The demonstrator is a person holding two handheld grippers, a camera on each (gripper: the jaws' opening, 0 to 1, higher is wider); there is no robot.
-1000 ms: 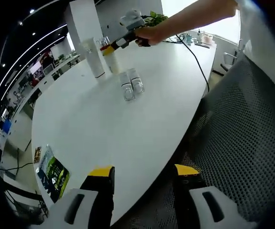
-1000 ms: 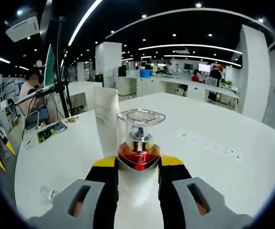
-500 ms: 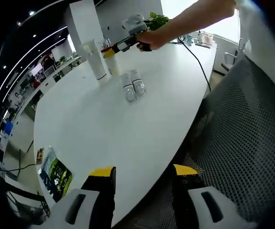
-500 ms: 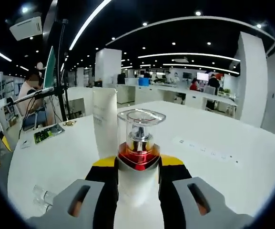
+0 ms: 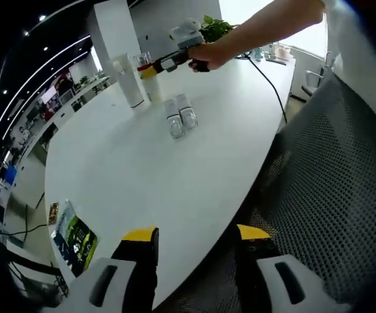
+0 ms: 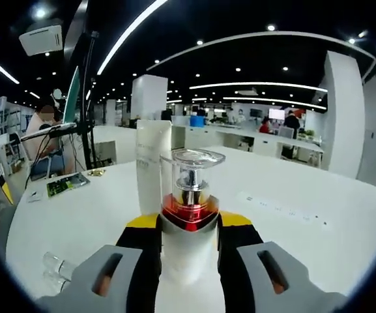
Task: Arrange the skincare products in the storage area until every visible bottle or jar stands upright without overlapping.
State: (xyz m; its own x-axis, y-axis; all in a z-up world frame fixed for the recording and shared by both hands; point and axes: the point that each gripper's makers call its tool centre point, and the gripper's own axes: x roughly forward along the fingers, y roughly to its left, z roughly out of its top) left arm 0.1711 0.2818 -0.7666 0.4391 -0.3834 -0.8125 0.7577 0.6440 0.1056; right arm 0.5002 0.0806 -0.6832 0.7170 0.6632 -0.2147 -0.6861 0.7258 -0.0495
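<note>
My right gripper (image 6: 189, 225) is shut on a pump bottle (image 6: 191, 189) that has a clear cap, a red band and a white body, and it holds the bottle upright. A tall white tube (image 6: 152, 156) stands just behind it. Two small clear bottles (image 6: 56, 272) lie on their sides at the lower left. In the left gripper view the right gripper (image 5: 155, 67) holds the pump bottle (image 5: 154, 88) beside the white tube (image 5: 129, 81) at the far end of the white table (image 5: 142, 169). The two small bottles (image 5: 180, 117) lie side by side nearer to me. My left gripper (image 5: 194, 238) is open at the table's near edge.
A person's arm (image 5: 259, 26) reaches across the table. A black cable (image 5: 272, 91) runs along the right side. A mesh chair (image 5: 344, 195) is close on the right. A green packet (image 5: 75, 238) lies by the table's left edge. A tripod (image 6: 83, 117) stands beyond the table.
My right gripper has shifted slightly with the pump bottle, so the white tube now stands more directly behind it. The left gripper stays open in place.
</note>
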